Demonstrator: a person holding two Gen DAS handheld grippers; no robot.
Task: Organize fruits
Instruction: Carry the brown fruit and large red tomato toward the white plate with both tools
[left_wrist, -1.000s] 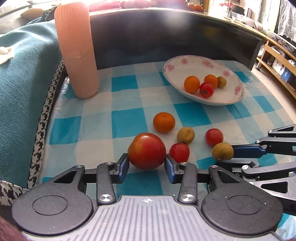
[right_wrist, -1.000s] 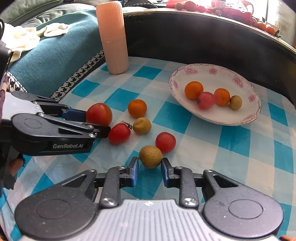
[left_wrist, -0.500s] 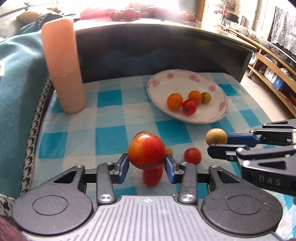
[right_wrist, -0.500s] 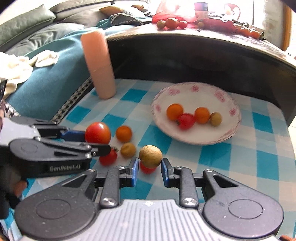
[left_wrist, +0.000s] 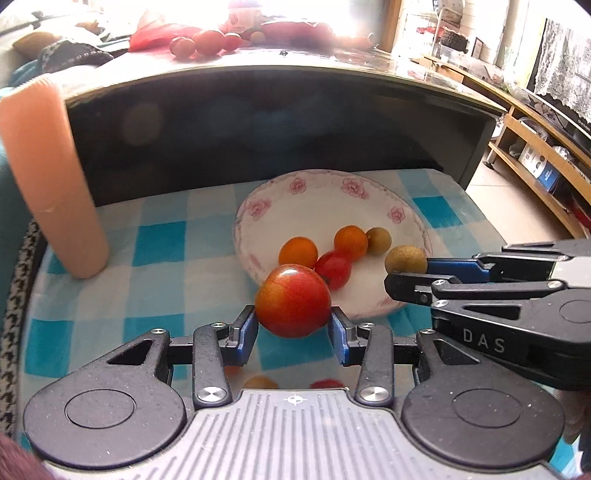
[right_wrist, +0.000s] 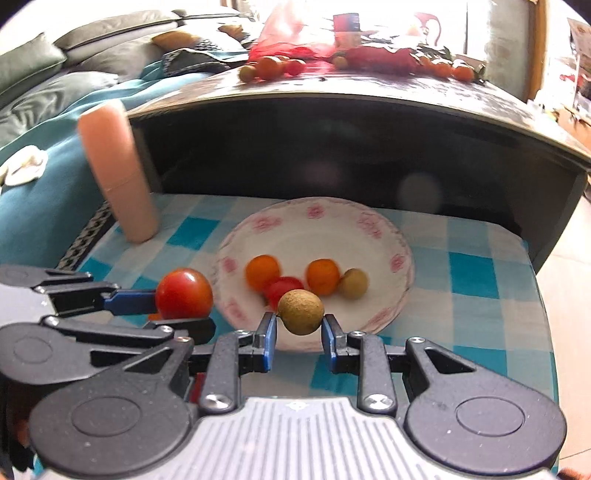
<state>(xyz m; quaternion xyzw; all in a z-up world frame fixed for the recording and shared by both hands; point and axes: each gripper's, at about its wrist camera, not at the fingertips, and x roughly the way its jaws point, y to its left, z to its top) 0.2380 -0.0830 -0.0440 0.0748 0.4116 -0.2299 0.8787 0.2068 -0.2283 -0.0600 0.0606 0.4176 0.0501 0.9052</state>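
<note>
My left gripper (left_wrist: 293, 326) is shut on a big red tomato (left_wrist: 293, 300) and holds it above the near rim of the white flowered plate (left_wrist: 314, 201). My right gripper (right_wrist: 298, 330) is shut on a brown longan (right_wrist: 301, 312) and holds it over the plate's (right_wrist: 325, 229) near edge. The plate holds two oranges (left_wrist: 298, 253), a small red tomato (left_wrist: 334, 268) and a longan (left_wrist: 378, 240). The right gripper with its longan (left_wrist: 405, 259) shows at the right of the left wrist view. The left gripper with the tomato (right_wrist: 184, 293) shows at the left of the right wrist view.
A tall pink ribbed cup (left_wrist: 48, 177) stands at the back left on the blue checked cloth (left_wrist: 159, 240). A dark raised tabletop (left_wrist: 280, 122) rises behind the plate, with more fruit on top. A few loose fruits lie on the cloth under my left gripper (left_wrist: 260, 382).
Both grippers have lifted their fruit off the cloth and moved forward toward the plate. The loose fruits on the cloth have dropped below the grippers in view.
</note>
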